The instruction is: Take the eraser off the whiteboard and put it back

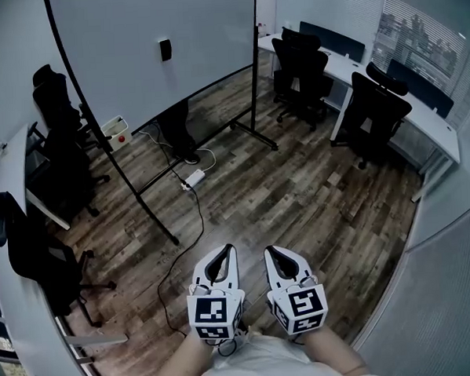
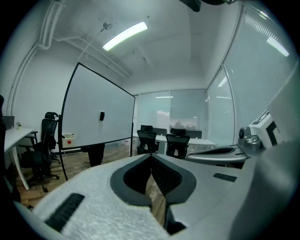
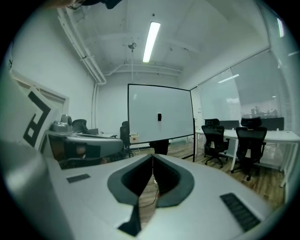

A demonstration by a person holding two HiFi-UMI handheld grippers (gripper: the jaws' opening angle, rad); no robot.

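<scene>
The whiteboard (image 1: 134,63) stands at the far side of the room, well apart from us. Near and low, the left claw (image 1: 225,253) is pressed together and empty, and the right claw (image 1: 271,254) likewise. The small dark eraser (image 1: 165,50) sits on the board's face. This looks like the approach step. Next, close in and spread one claw around it.

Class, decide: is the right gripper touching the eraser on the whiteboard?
Apart. The head view shows the right gripper far from the eraser on the whiteboard, with wooden floor between them.
</scene>
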